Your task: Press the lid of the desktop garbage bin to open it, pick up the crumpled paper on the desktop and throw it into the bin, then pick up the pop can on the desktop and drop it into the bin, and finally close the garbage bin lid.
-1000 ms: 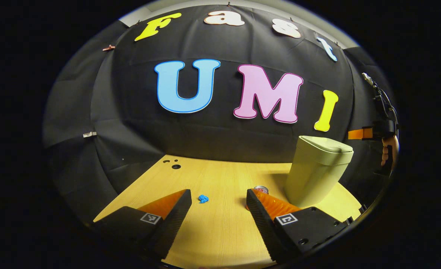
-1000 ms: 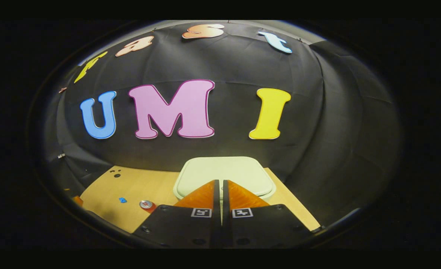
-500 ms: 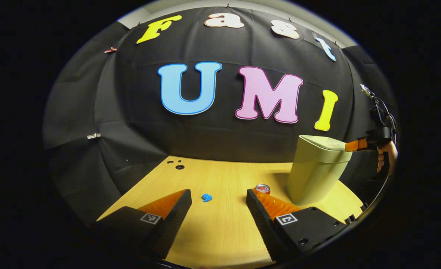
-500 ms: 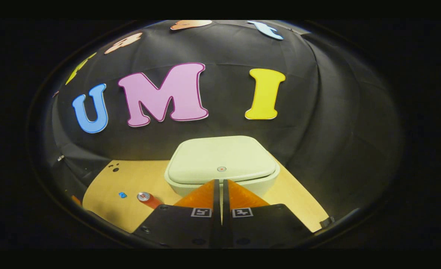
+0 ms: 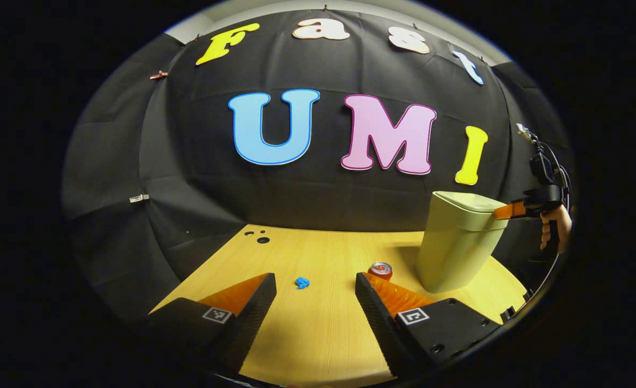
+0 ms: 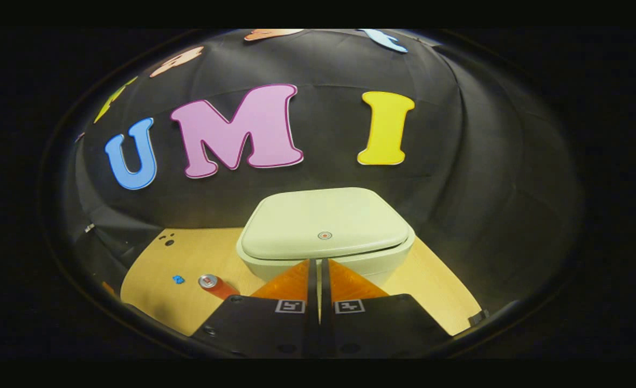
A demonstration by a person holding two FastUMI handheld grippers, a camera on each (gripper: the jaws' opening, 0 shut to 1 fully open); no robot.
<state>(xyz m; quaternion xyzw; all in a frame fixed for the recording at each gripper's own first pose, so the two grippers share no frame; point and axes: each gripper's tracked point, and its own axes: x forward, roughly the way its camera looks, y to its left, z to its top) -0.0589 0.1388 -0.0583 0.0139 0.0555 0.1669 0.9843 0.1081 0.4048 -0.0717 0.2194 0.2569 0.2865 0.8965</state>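
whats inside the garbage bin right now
Cannot be seen: the lid sits shut on the garbage bin. The crumpled paper and pop can lie outside it on the desktop.

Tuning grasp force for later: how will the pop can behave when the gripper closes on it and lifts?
The pop can stands upright on the table, so it likely tips if nudged high. Once on its side, its round body would probably roll. The smooth metal skin may slip or dent under a hard squeeze. Whether it is full cannot be told, so weight is uncertain.
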